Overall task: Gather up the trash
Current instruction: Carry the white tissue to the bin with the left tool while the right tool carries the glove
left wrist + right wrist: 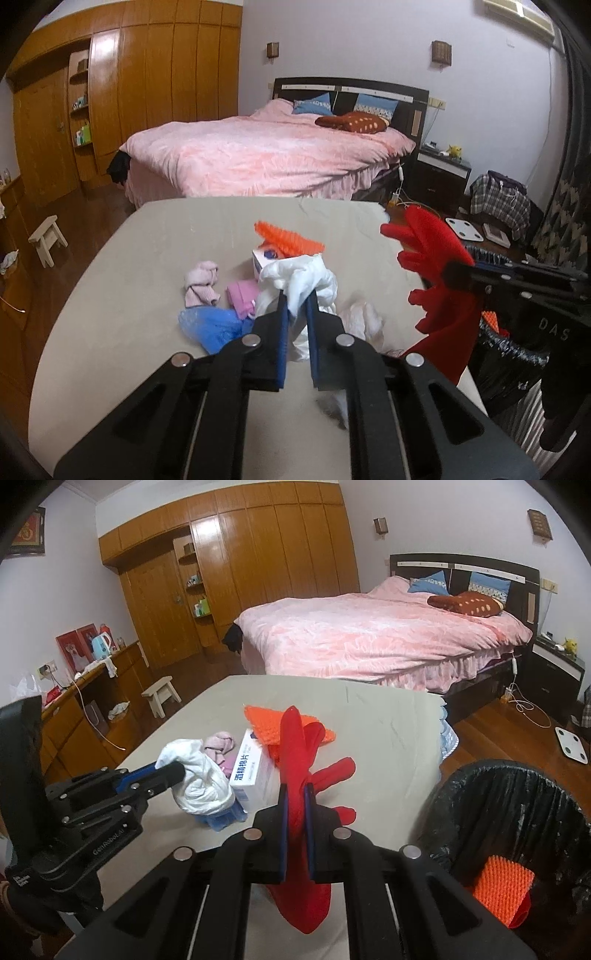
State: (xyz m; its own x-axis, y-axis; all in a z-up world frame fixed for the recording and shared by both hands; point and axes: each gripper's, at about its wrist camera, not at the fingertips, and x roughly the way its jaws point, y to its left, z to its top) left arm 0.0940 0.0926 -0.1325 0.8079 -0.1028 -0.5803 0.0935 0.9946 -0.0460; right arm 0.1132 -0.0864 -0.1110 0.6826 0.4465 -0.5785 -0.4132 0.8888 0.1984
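Note:
My left gripper (pixel 297 299) is shut on a white plastic bag (pixel 303 280) and holds it above the beige table (pixel 147 258); it also shows in the right wrist view (pixel 177 771) with the bag (pixel 199 775). My right gripper (pixel 296 794) is shut on a red glove (pixel 295 738), lifted over the table's right part; the glove shows in the left wrist view (pixel 432 254). On the table lie an orange spiky pad (pixel 288 238), a white box (pixel 251 771), pink socks (pixel 201 282), a blue bag (pixel 214 325) and crumpled white tissue (pixel 364 321).
A bin with a black liner (pixel 509 805) stands by the table's right edge with an orange spiky pad (pixel 502 890) inside. A pink bed (pixel 380 638) is behind the table. A small stool (pixel 160 694) and a low wooden cabinet (pixel 74 716) stand to the left.

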